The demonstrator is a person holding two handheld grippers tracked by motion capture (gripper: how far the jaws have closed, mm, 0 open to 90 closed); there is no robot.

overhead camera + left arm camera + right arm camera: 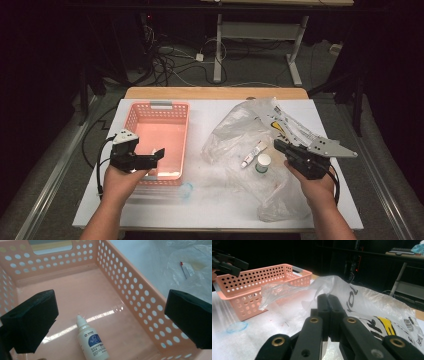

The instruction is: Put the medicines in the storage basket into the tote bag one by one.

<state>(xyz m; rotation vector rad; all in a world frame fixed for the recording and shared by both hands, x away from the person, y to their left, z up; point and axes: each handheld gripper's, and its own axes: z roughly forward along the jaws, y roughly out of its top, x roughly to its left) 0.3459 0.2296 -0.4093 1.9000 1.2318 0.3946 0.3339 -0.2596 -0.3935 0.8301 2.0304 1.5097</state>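
One pink perforated plastic basket [134, 120] on white table [210, 210]. Inside it, 1 small white dropper bottle w/ blue label [92, 341], lying on basket floor near the front wall. Left gripper [150, 159] over the basket, jaws wide apart, nothing btwn them. Right gripper [281, 147] jaws closed together, empty, above 1 crumpled clear plastic bag [250, 125]. On the bag: 1 small white tube [254, 153] & 1 white round jar [263, 162], just beside each other.
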